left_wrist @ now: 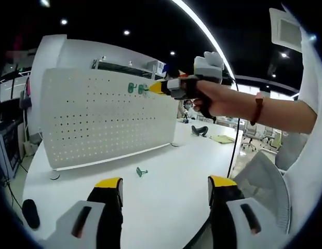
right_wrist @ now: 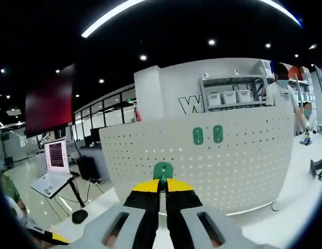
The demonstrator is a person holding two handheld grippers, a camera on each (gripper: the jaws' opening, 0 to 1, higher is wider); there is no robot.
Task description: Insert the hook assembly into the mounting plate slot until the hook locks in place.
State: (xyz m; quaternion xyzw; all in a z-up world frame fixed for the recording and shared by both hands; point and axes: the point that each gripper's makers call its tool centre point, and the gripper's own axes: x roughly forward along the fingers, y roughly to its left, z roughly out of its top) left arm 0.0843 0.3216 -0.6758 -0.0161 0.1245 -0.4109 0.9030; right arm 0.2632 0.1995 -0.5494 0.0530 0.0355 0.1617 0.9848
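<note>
So the green hook (right_wrist: 163, 171) is pinched at the tips of the right gripper (right_wrist: 162, 193), jaws pressed together on it, sitting low-center in the right gripper view with its rounded top poking up above the yellow tips. Straight behind it is the white pegboard (right_wrist: 244, 155), standing upright across the middle of the frame, and two more green hooks (right_wrist: 208, 135) are already hanging side by side near its top edge, a bit right of center. From this angle I can't tell whether the held hook touches the board or is just short of it.

In the left gripper view the right gripper (left_wrist: 163, 87) comes in from the upper right, held by a person's hand (left_wrist: 213, 98) with a red band on the wrist, its yellow tip right up by the mounted hooks (left_wrist: 135, 88) near the board's top right. The pegboard (left_wrist: 88, 119) fills the left half there, its right edge ending mid-frame with open room past it.

The left gripper (left_wrist: 165, 189) is at the bottom of its own view, jaws spread wide with nothing between them, over the white table (left_wrist: 166, 171). One loose green hook (left_wrist: 141, 171) lies on the table just in front of the board's bottom edge, with lots of bare tabletop around it. A black mouse-like thing (left_wrist: 30, 213) sits at the table's lower left edge.

The right gripper view also catches a laptop (right_wrist: 54, 166) on a stand at left and shelves with white bins (right_wrist: 228, 97) behind the board.
</note>
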